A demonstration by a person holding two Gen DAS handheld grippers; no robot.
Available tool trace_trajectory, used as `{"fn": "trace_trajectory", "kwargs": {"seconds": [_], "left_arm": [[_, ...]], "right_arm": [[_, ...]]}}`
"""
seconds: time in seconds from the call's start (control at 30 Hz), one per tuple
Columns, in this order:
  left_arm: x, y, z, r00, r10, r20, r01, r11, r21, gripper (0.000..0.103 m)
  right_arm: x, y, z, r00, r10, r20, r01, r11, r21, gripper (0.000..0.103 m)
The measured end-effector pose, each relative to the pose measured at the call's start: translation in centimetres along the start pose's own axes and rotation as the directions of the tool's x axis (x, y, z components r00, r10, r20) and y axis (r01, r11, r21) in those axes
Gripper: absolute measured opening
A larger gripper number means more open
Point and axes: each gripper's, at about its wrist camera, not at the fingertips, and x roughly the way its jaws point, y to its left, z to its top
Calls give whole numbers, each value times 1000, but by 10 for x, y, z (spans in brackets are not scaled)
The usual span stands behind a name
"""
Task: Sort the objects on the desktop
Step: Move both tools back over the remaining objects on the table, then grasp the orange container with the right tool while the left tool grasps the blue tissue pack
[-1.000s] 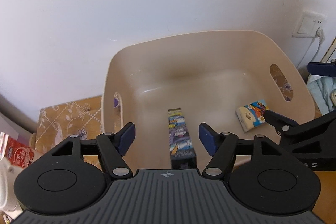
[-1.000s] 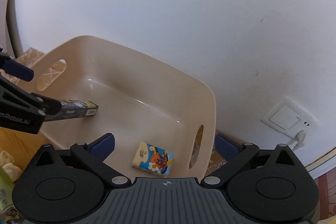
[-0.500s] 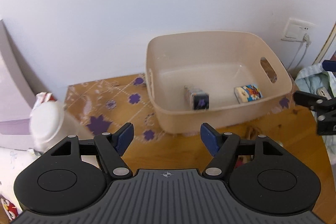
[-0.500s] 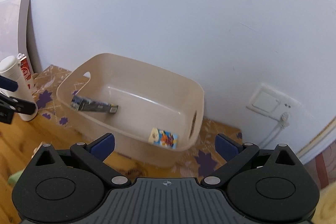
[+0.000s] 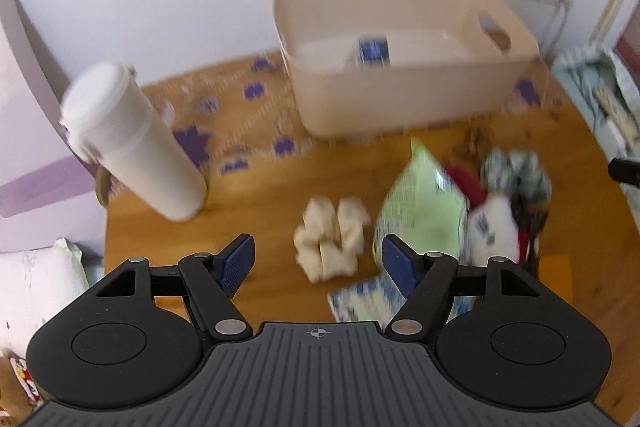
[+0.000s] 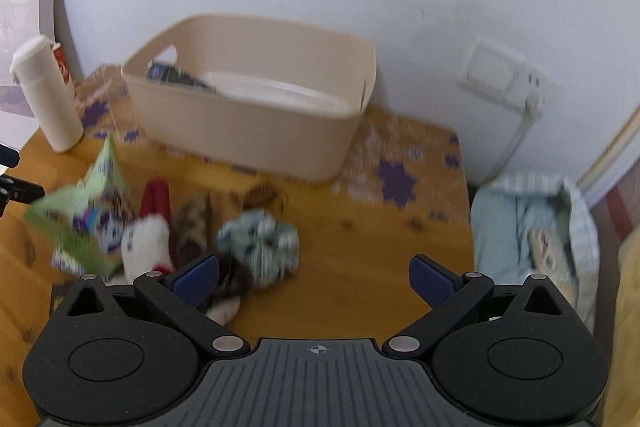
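Both frames motion-blurred; left gripper spread wide, nothing between the blue pads; right gripper likewise wide apart and empty. Beige bin at upper centre of the left view, against the wall, a dark blue box already lying inside near its back. Still on the wooden table: pale crumpled wad at centre of the left view, straight ahead of the left pads and just beyond them, lumpy, no clear long axis; green packet just right of the wad, long axis running from lower frame up toward the bin, its lower edge close to the right-hand pad. In the right view, blue-grey scrunchie at centre, slightly left of the midline, just beyond the left-hand pad; white-and-red plush and the packet further left, nearer frame edge. White bottle upright at left of the left view, well apart from the pile. Judged: wad the natural pick for the left hand, scrunchie for the right; bin dead ahead of both, beyond the pile, so a short forward carry after either grasp
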Motion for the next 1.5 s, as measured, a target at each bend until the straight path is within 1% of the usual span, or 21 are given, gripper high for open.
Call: {"fn": "trace_trajectory", "kwargs": {"seconds": [0.13, 0.27, 0.37, 0.53, 0.63, 0.7, 0.8, 0.87, 1.0, 1.07, 1.13, 1.2, 1.23, 1.43, 1.47, 1.5], "left_arm": [[15, -5, -19, 999, 0, -44, 4, 996, 90, 72], [28, -7, -32, 998, -2, -62, 13, 984, 176, 72], [39, -6, -38, 997, -9, -74, 25, 975, 220, 72], [56, -7, -48, 996, -14, -92, 41, 954, 297, 72], [66, -9, -52, 995, -17, -103, 52, 938, 344, 72], [71, -9, -54, 994, -28, -101, 62, 933, 355, 72], [72, -7, -52, 994, -73, -85, 98, 931, 351, 74], [75, -8, -50, 990, -101, -97, 129, 929, 348, 74], [78, -13, -50, 981, -150, -122, 185, 909, 373, 74], [82, -17, -52, 977, -158, -146, 204, 894, 399, 74], [87, -23, -53, 977, -145, -154, 198, 881, 429, 74], [90, -25, -52, 980, -139, -143, 189, 882, 433, 74], [92, -26, -50, 980, -140, -143, 189, 887, 422, 74], [102, -31, -41, 972, -169, -163, 220, 899, 378, 76], [103, -31, -41, 971, -172, -164, 223, 903, 369, 76], [103, -32, -41, 974, -166, -156, 210, 916, 340, 76]], "right_arm": [[7, 4, -23, 999, 12, -40, -10, 999, 40, 103], [14, 12, -39, 997, 28, -78, -22, 997, 77, 103], [20, 20, -48, 992, 59, -111, -48, 994, 101, 103], [32, 41, -61, 981, 93, -168, -80, 993, 86, 103], [41, 51, -67, 973, 95, -210, -85, 995, 59, 103], [47, 55, -70, 967, 99, -233, -88, 995, 55, 103], [56, 58, -74, 960, 99, -263, -87, 994, 59, 103], [60, 58, -75, 957, 100, -272, -85, 994, 65, 103], [66, 58, -76, 954, 102, -283, -86, 994, 71, 103], [68, 59, -76, 952, 103, -289, -87, 994, 66, 103], [71, 59, -76, 950, 102, -294, -88, 994, 59, 103], [74, 60, -76, 949, 99, -298, -86, 995, 58, 103], [76, 60, -76, 949, 97, -301, -84, 995, 58, 103], [84, 60, -75, 952, 78, -295, -64, 996, 57, 103], [85, 58, -75, 953, 80, -291, -65, 996, 61, 103], [85, 57, -75, 954, 84, -287, -68, 996, 65, 103]]}}
